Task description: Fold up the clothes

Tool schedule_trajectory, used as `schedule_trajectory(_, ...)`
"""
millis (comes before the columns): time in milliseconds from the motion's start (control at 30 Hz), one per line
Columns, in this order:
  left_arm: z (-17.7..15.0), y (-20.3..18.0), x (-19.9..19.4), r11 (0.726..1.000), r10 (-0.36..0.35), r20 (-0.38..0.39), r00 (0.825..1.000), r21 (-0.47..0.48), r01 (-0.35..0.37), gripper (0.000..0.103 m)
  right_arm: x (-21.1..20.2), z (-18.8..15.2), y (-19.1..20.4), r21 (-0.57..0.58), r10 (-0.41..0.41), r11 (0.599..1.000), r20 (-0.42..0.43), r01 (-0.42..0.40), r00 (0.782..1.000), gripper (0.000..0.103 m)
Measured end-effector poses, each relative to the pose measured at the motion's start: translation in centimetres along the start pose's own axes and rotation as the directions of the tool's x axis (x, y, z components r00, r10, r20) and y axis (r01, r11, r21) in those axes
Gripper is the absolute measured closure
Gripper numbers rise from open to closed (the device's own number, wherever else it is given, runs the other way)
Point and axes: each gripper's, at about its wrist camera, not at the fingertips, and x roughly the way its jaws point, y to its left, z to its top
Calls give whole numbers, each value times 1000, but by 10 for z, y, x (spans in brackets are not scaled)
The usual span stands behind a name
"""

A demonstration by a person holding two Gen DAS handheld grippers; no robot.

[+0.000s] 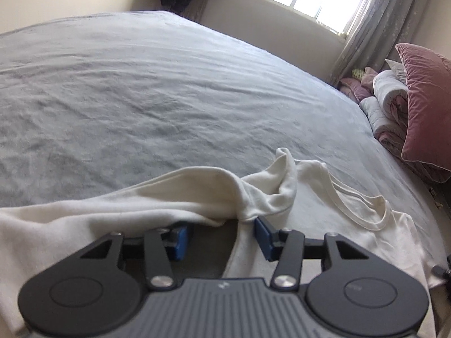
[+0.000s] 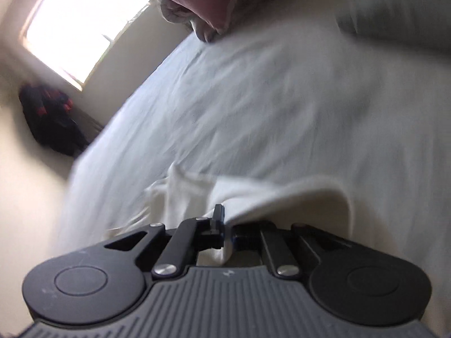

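One bed (image 1: 141,98) is carrying everything, its grey cover running away to the window wall, and I am working along its near edge. Pillows (image 1: 422,107) are piling up at the head end, on the right of the left view, well apart from the job. Nothing folded is showing yet, so I am judging this as the opening step: getting hold of the garment and spreading it flat.

Lying rumpled along the near edge is the white shirt (image 1: 197,194). Its neckline is sitting toward the pillow end, and a raised, twisted ridge of cloth is crossing the middle, just ahead of my left tool.

My right gripper (image 2: 224,225) is standing pressed together and pinching a fold of the shirt; cloth is coming out between the jaws, though that view is blurring. My left gripper (image 1: 221,236) is standing spread, its blue pads (image 1: 263,236) apart. The ridge is touching or nearly touching the right-hand pad, but neither pad is pressing on it, so that side is holding nothing.

Next, as I am reading it, the left jaws are needing to close on the bunched edge in front of them. Then both tools are needing to draw apart along the near edge, pulling out the twist, before any fold is worth starting.
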Motion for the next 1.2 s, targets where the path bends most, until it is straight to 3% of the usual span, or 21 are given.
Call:
schedule_trajectory(33, -1, -1, 0, 1000, 5, 7, 1000, 9, -5, 53, -3, 7, 6, -49, -45, 998, 46, 47, 998, 97)
schedule_trajectory(133, -6, -6, 1, 998, 21, 25, 999, 58, -22, 54, -2, 23, 14, -105, -59, 992, 87, 68, 994, 97)
schedule_trajectory(267, -8, -9, 0, 996, 30, 31, 999, 83, -32, 54, 2, 20, 17, -154, -66, 985, 56, 74, 996, 96)
schedule_trajectory(400, -6, -6, -1, 998, 19, 20, 1000, 68, -20, 54, -3, 6, 15, -163, -67, 984, 17, 69, 998, 77)
schedule_trajectory(433, -6, -5, -1, 998, 17, 16, 1000, 63, -18, 54, -6, 2, 15, -166, -67, 984, 10, 68, 998, 64)
schedule_trajectory(467, -5, -5, -1, 998, 14, 13, 1000, 58, -15, 54, -10, -1, 14, -168, -62, 984, 3, 62, 998, 59)
schedule_trajectory(733, -11, -7, -13, 998, 23, 13, 1000, 53, -24, 54, -51, -42, 21, -280, -21, 960, -82, -3, 996, 59)
schedule_trajectory(800, -15, -8, -15, 997, 30, 18, 999, 68, -31, 53, -57, -60, 25, -335, -16, 942, -122, -26, 992, 59)
schedule_trajectory(933, -22, -7, -20, 995, 53, 28, 998, 88, -55, 52, -58, -91, 25, -464, -101, 886, -170, 11, 980, 59)
schedule_trajectory(1133, -26, -6, -31, 991, 97, 25, 995, 93, -99, 52, -74, -95, 10, -601, -221, 788, -76, 132, 972, 58)
schedule_trajectory(1200, -27, -8, -35, 988, 112, 24, 993, 105, -114, 51, -78, -96, 15, -635, -294, 742, -20, 214, 956, 62)
